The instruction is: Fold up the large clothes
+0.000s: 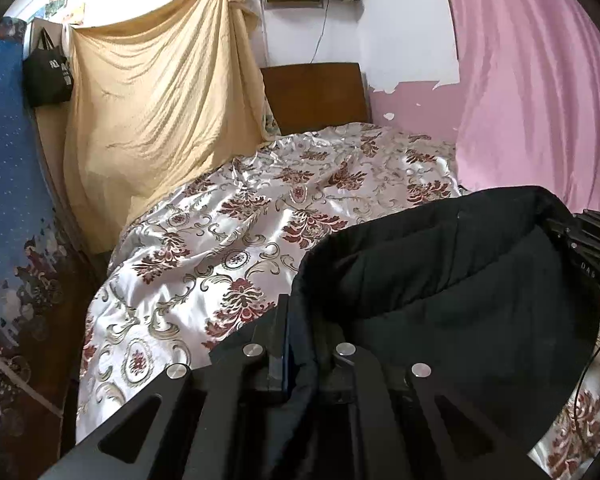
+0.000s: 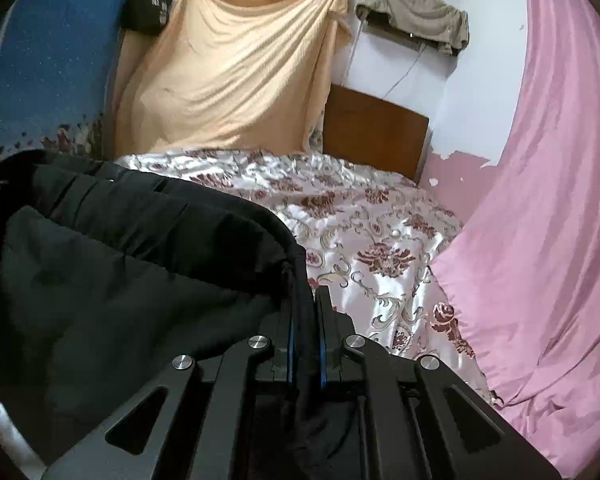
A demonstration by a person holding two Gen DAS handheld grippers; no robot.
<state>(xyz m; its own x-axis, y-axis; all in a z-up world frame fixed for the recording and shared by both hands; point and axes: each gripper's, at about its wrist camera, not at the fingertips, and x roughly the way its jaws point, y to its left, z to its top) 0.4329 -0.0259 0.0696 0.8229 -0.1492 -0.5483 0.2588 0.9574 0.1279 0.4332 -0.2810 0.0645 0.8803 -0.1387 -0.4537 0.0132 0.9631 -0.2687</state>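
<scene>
The left gripper (image 1: pixel 300 320) was seen clenched on the edge of the black garment (image 1: pixel 440 280), a fold of dark cloth pinched between its 2 fingers and bunched over the right-hand one. From that grip the garment was stretched away to the right of the claw, its upper hem arched in a curve toward the right gripper (image 1: pixel 580 236), which was caught at the far right edge of the left wrist view, its fingertips buried in the cloth.

In the right wrist view, the right gripper (image 2: pixel 305 308) was likewise shown clamped on the garment's (image 2: pixel 120 280) hem, the cloth nipped between the 2 blue-lined fingers (image 2: pixel 290 336). The bulk of the garment was hung to the left of this claw, sagging in soft padded folds, held up above the bed.

Ahead of both claws the floral bedspread (image 1: pixel 228 248) was spread out, cream satin with dark red blooms, rumpled toward the far end. Beyond it, the brown headboard (image 1: pixel 316 96) was stood against the white wall. A tan sheet (image 1: pixel 160 100) was draped ahead and to the left of the claws, with a black bag (image 1: pixel 48 76) hung beside it. To the right of the claws a pink curtain (image 2: pixel 540 200) was hung down, its lower edge touching the bedspread.
</scene>
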